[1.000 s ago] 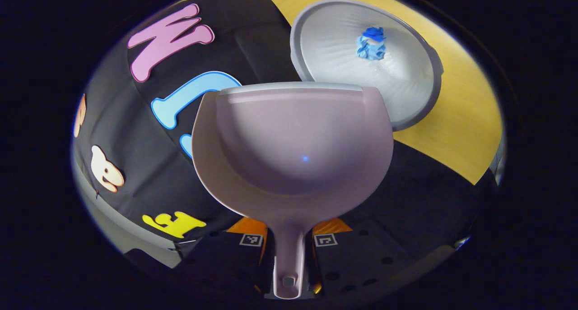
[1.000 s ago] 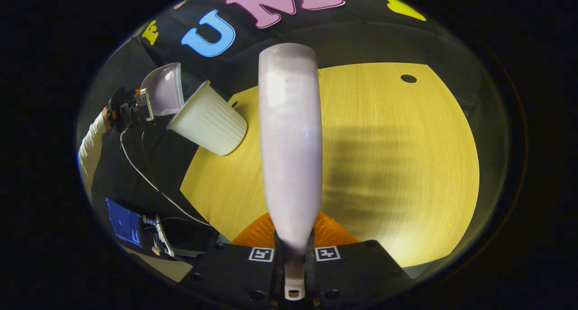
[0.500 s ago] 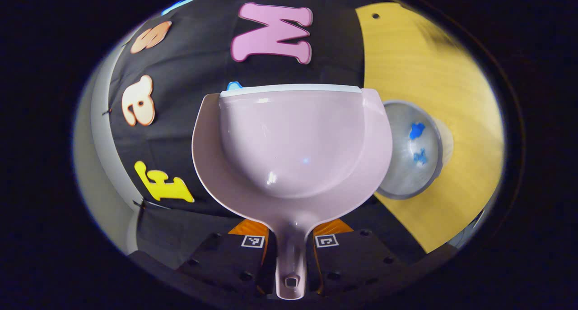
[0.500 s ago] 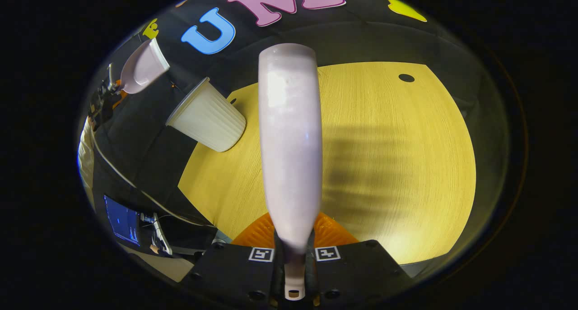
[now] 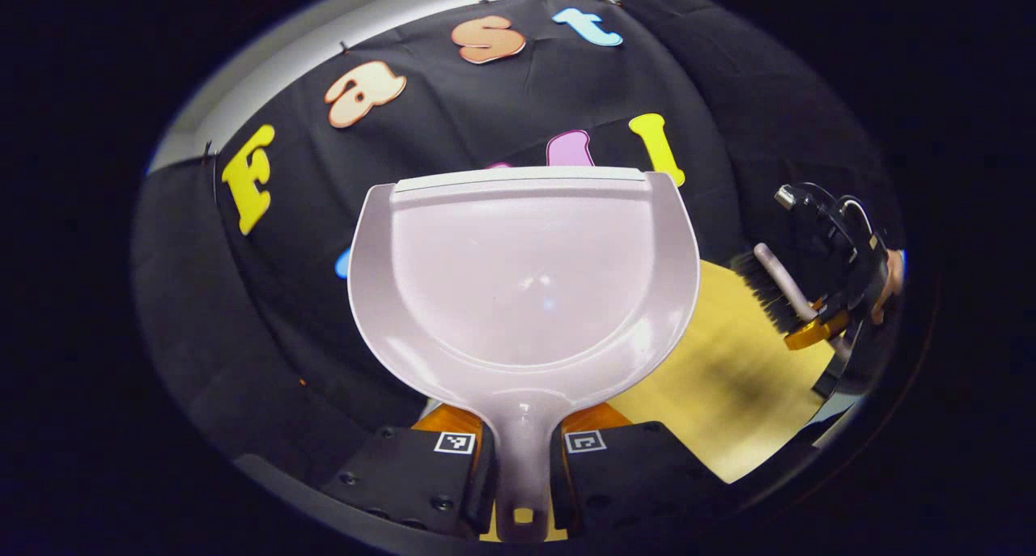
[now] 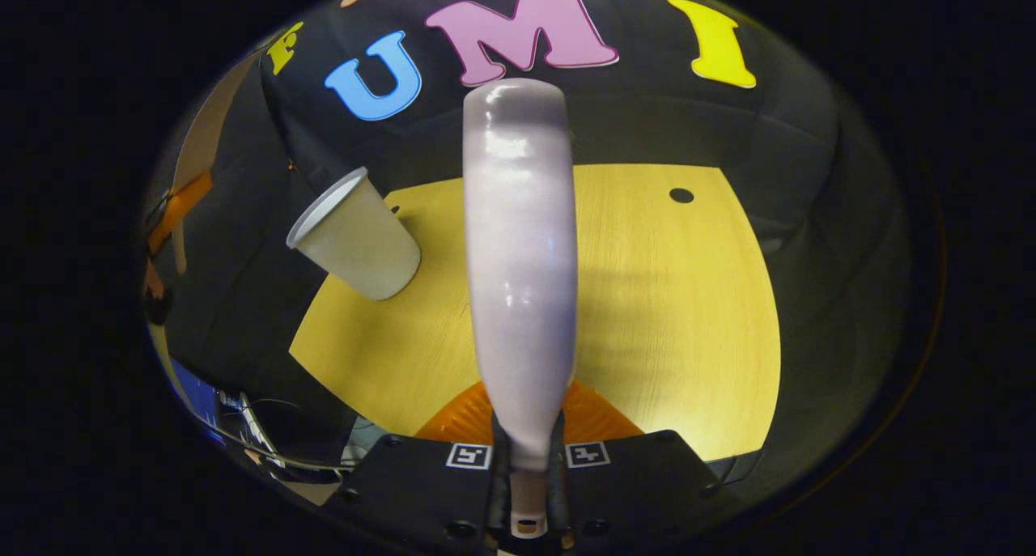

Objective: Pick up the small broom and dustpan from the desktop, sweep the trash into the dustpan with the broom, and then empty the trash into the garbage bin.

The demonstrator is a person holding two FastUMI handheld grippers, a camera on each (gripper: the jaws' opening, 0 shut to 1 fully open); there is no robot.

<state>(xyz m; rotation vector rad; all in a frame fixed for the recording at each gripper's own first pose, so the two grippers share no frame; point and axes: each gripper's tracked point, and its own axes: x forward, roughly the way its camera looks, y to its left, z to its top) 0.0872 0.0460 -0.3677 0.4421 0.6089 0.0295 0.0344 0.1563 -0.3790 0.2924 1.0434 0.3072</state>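
Desktop (image 6: 672, 313): yellow wood, the landmark; garbage bin (image 6: 356, 236): pale ribbed cup-shaped tub standing at the desktop's far left corner; dustpan (image 5: 522, 281): lilac plastic, pan bare, held above the desktop's edge, its handle clamped between both fingers of the left gripper (image 5: 518, 467); judged light, stiff, slick, best gripped at the narrow handle; broom (image 6: 520, 256): lilac back over the desktop's middle, bristles dark, its handle pinched fast in the right gripper (image 6: 524, 479); likely light.
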